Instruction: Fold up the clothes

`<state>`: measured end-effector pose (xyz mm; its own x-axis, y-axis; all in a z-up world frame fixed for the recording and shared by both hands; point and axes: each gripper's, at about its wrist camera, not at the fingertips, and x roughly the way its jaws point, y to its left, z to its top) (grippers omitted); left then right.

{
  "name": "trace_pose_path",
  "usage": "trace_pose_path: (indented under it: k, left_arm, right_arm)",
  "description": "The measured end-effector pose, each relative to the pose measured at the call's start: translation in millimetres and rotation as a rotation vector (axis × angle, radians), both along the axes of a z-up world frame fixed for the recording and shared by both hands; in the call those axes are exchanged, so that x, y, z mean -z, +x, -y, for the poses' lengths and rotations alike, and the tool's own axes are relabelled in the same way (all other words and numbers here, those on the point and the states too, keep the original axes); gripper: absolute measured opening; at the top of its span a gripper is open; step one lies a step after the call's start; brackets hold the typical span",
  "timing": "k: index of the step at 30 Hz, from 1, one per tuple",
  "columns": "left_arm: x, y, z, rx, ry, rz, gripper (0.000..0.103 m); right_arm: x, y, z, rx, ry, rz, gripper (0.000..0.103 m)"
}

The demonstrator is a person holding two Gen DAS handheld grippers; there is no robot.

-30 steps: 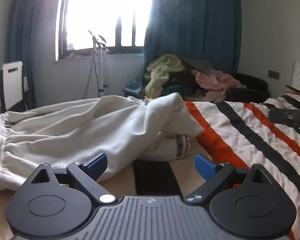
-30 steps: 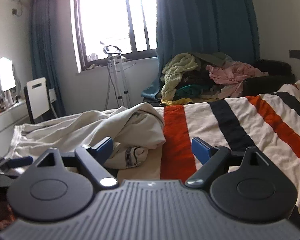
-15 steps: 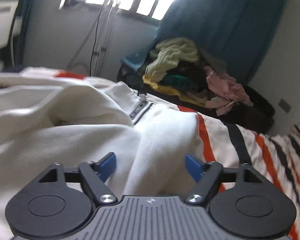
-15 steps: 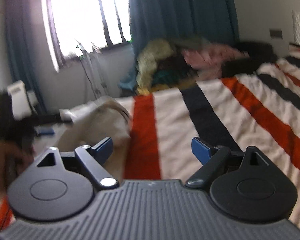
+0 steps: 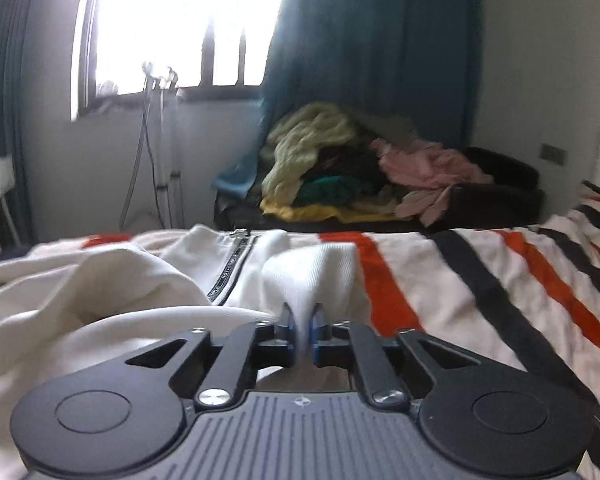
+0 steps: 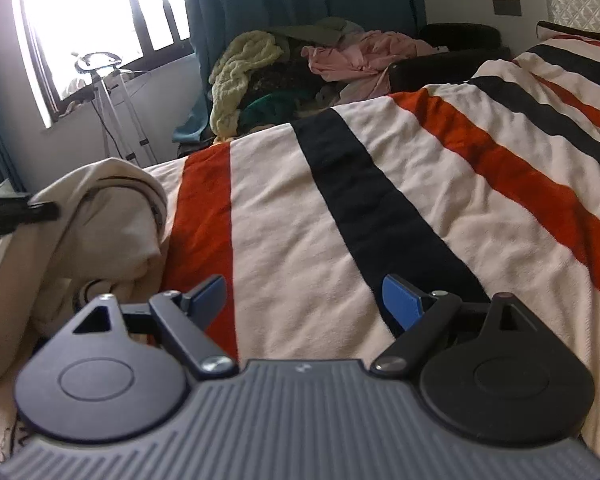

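Note:
A cream-white zip-up garment lies crumpled on the striped bed. My left gripper is shut on a raised fold of its fabric, next to the zipper. The garment also shows at the left of the right wrist view, where the left gripper's black arm touches it. My right gripper is open and empty, low over the bare blanket to the right of the garment.
The bed has an orange, black and white striped blanket. Behind its far edge a pile of mixed clothes sits on a dark seat. A bright window, a blue curtain and a metal stand are at the back.
My left gripper has closed on a fold of the white garment and lifted it slightly. My right gripper stayed open and swung right over the bare blanket.

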<state>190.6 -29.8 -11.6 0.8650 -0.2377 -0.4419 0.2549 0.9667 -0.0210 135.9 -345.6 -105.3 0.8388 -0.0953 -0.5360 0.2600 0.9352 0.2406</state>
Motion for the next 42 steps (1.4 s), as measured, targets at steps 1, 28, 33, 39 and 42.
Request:
trace_pose_path:
  k: [1, 28, 33, 39, 42]
  left_arm:
    - [-2.9, -18.0, -1.8, 0.014, -0.001, 0.012, 0.004]
    - [20.0, -165.0, -74.7, 0.02, -0.159, -0.153, 0.082]
    - [18.8, -153.6, -92.6, -0.009, -0.145, -0.116, 0.082]
    - [27.8, -125.8, -123.2, -0.074, -0.259, -0.116, 0.079]
    - [38.2, -111.0, -131.2, -0.092, -0.295, -0.138, 0.074]
  right_arm:
    - [0.3, 0.0, 0.0, 0.002, -0.002, -0.003, 0.087]
    - [-26.6, -24.4, -86.2, -0.273, -0.011, 0.032, 0.084]
    - [-43.4, 25.9, -112.2, -0.33, -0.023, 0.029, 0.079]
    - [-49.0, 130.4, -132.1, -0.305, 0.096, -0.035, 0.073]
    - [-31.4, 168.6, -124.2, -0.204, 0.202, -0.113, 0.04]
